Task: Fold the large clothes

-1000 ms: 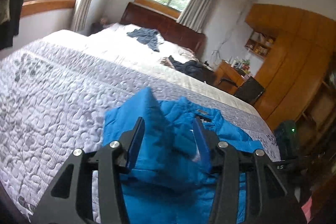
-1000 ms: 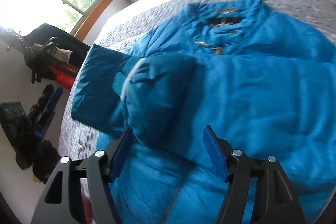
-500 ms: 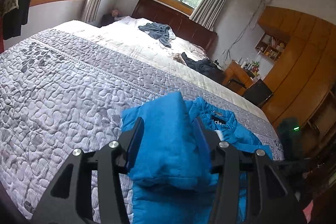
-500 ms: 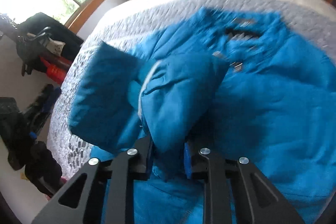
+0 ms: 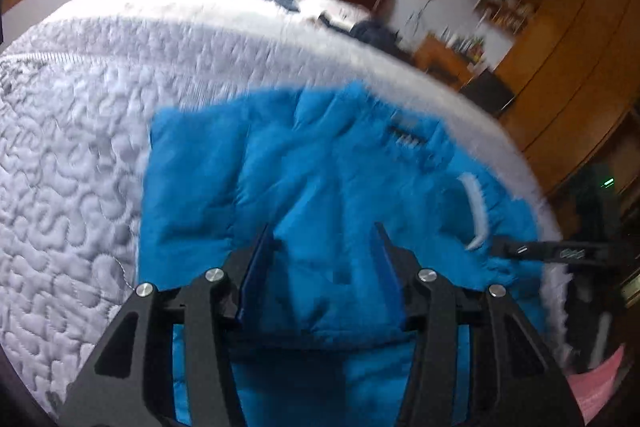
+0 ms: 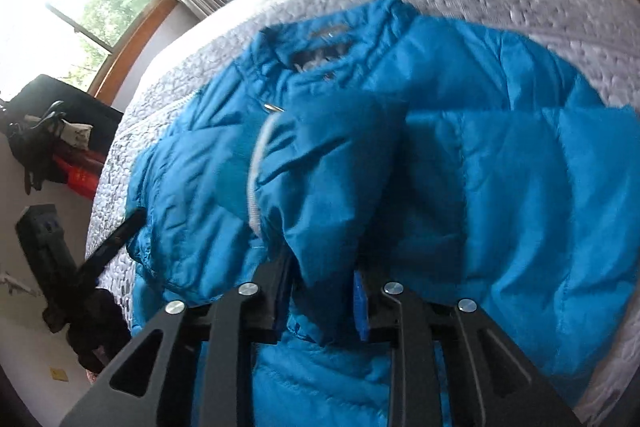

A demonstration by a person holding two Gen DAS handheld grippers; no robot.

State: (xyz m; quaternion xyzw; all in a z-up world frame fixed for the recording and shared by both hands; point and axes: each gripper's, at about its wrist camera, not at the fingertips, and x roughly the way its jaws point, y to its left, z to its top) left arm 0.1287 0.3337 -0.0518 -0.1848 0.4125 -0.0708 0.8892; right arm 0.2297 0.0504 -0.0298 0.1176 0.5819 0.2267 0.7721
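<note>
Blue quilted puffer jacket (image 5: pixel 320 163) lying spread on a bed, collar toward the headboard, front up. One sleeve (image 6: pixel 332 179), with a white-edged cuff, is folded across the chest. The fabric is puffy and creased throughout.

Two close wrist views toward the headboard (both fisheye), sharing the blue jacket (image 5: pixel 320 187) (image 6: pixel 500 167).

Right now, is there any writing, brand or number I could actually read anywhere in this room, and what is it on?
None can be read.
Label inside the collar of the blue jacket: dark marks, too blurred to read.
White marking on the other tool's arm at the right edge of the left view: too small to read.
Items on the wooden shelf: blurred, nothing legible.
</note>
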